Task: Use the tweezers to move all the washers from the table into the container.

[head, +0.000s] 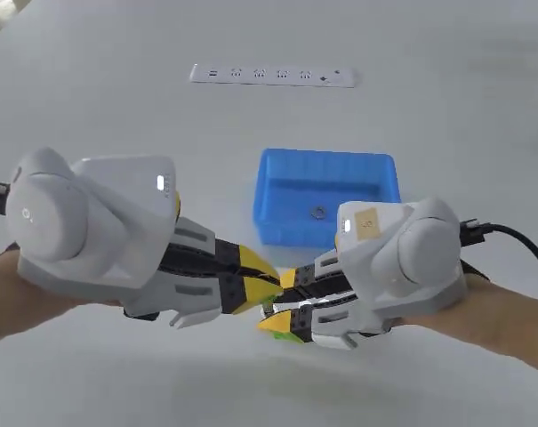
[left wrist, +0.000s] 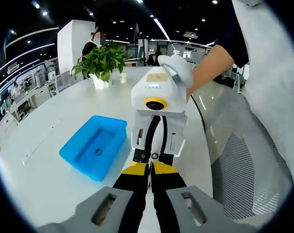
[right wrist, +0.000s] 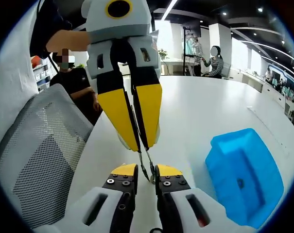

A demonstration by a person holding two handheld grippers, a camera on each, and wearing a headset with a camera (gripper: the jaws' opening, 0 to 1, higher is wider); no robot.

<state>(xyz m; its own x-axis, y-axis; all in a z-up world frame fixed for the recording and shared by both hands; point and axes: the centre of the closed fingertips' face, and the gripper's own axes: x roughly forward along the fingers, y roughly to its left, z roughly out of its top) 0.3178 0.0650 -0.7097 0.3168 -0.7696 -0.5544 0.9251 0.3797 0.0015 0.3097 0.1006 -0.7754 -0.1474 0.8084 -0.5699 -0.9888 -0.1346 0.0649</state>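
Left gripper [head: 267,283]: enters from the left of the head view, tip pointing right toward the frame's lower centre. In the right gripper view it comes down from the top, its yellow fingers [right wrist: 122,116] pressed together on the tweezers.
Right gripper [right wrist: 147,171]: enters from the right of the head view and meets the left gripper tip to tip below the container. Its yellow-tipped jaws stand narrowly apart on either side of the tweezers' lower end. I cannot tell whether they press on it.
Tweezers [right wrist: 146,165]: a thin metal pair running down between the left gripper's fingers, with the point reaching into the gap between the right gripper's jaws.
Container [head: 375,169]: a blue tray on the bench, at centre right of the head view, just above the two gripper tips. It sits lower left in the left gripper view and lower right in the right gripper view.
Washer [head: 318,212]: one small ring lying on the container floor, near the middle.
Bench [head: 117,107]: a white, curved top.
Power strip [head: 270,76]: white, lying flat at top centre of the head view, well above the container.
Plant [left wrist: 100,60]: a green plant in a white pot, upper left of the left gripper view.
Chair [left wrist: 249,165]: a grey mesh back at the right of the left gripper view.
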